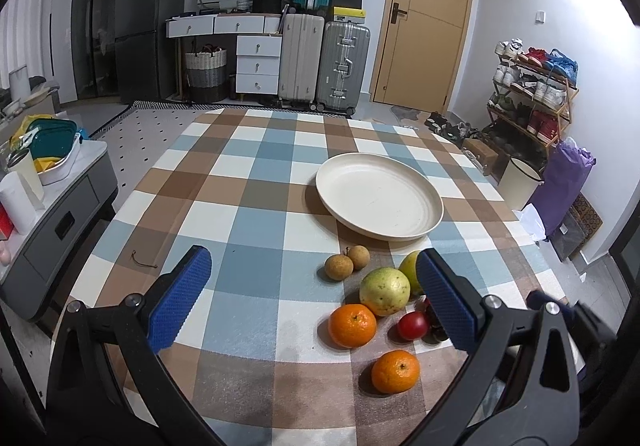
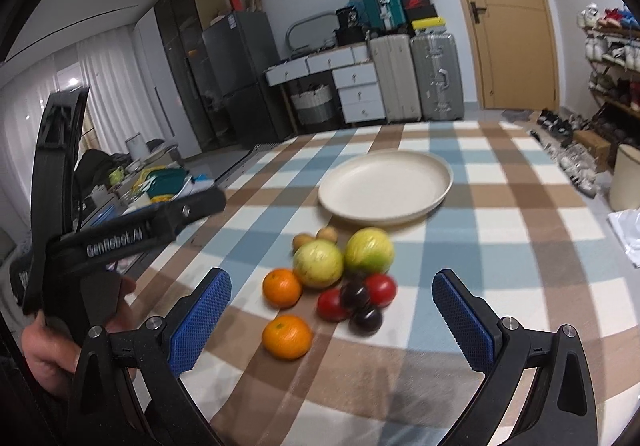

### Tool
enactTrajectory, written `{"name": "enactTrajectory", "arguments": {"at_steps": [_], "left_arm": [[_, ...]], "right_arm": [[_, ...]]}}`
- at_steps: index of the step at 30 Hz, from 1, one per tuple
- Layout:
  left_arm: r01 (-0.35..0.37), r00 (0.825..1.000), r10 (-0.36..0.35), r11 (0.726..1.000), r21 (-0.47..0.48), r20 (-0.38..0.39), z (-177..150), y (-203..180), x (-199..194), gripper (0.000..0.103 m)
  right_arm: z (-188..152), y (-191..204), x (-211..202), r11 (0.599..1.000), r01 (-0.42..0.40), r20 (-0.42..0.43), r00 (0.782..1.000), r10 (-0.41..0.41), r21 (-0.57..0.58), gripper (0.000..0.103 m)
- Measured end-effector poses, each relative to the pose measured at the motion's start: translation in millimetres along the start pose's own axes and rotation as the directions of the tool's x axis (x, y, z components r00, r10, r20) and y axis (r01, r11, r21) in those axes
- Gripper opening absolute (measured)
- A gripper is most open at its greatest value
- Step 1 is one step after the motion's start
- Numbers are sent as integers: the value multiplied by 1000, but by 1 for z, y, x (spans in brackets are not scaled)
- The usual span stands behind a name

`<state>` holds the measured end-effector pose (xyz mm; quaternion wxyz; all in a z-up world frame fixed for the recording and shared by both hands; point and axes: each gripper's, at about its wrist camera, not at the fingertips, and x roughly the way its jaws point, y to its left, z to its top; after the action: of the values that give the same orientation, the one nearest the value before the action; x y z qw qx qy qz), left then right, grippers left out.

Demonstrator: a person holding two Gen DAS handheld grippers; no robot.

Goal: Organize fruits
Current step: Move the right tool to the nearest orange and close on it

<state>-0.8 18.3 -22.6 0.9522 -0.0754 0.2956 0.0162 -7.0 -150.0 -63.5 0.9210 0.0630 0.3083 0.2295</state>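
An empty cream plate [image 1: 380, 196] sits on the checked tablecloth, also in the right wrist view [image 2: 386, 186]. In front of it lies a cluster of fruit: two oranges [image 1: 353, 325] [image 1: 395, 371], a yellow-green guava [image 1: 385, 291], a second one partly behind my finger [image 1: 409, 268], two small brown longans [image 1: 339, 267], a red tomato [image 1: 413, 325]. The right wrist view shows two tomatoes [image 2: 380, 288] and two dark plums [image 2: 366, 320]. My left gripper [image 1: 312, 298] is open and empty, hovering near the fruit. My right gripper [image 2: 332, 322] is open and empty above the near fruit.
A grey side cabinet [image 1: 60, 214] with containers stands left of the table. A small twig [image 1: 142, 262] lies on the cloth at the left. Suitcases, drawers and a fridge stand at the back wall. A shoe rack [image 1: 532, 94], bin and purple bag stand to the right.
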Motion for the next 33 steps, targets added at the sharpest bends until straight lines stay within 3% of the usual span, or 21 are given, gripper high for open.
{"name": "enactTrajectory", "arguments": {"at_steps": [16,24,29,33], "left_arm": [[-7,1000,7,1000,-29,-19,1,20,8,102],[-17,999,16,999,-51,-31,0,27,12,102],[-17,999,15,998,-57,-39,-1,30,15,102],[-16,999,14,998,-56,-38,-1,29,15,102]], "right_arm": [[-32,16,35,993,-120,-138,983,121,12,103],[-39,25,47,989,-145,-179,973,144,7,102],[-41,31,53,989,-148,-190,971,143,-12,97],[-41,33,59,990,-141,-201,970,136,-11,82]]}}
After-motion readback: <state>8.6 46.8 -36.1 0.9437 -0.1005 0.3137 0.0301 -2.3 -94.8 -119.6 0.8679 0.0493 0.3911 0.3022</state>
